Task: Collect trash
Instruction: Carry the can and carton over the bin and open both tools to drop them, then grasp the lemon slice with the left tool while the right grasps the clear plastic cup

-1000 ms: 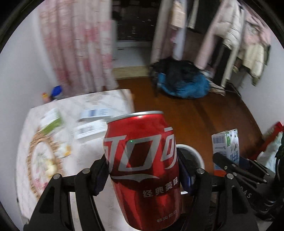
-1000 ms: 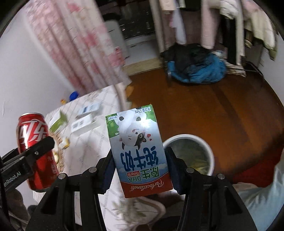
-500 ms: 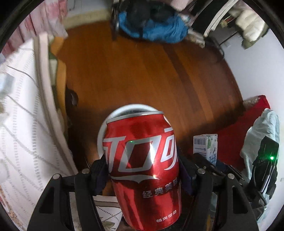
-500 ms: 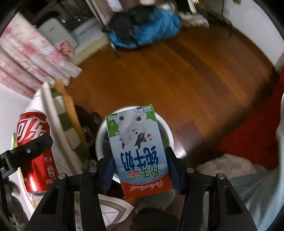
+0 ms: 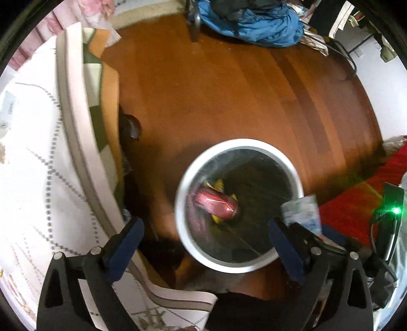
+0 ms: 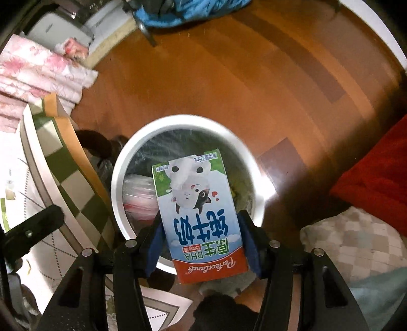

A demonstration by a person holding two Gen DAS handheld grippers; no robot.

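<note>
Left gripper [image 5: 206,229] is hanging spread wide and empty over the bin [image 5: 183,178]; right gripper [image 6: 201,239] is clamping the milk carton [image 6: 198,216] above it.

Nearest, the carton is sitting upside down between the right fingers, covering part of the white-rimmed bin [image 6: 117,178] standing on the wooden floor [image 6: 254,76]. The left view is showing the red can [image 5: 216,203] lying on its side inside the bin among yellow wrappers, which the right view is only showing as a red blur. A patterned tablecloth [image 5: 30,165] is running along the left; farther back, blue clothing [image 5: 254,23] is lying on the floor.
</note>
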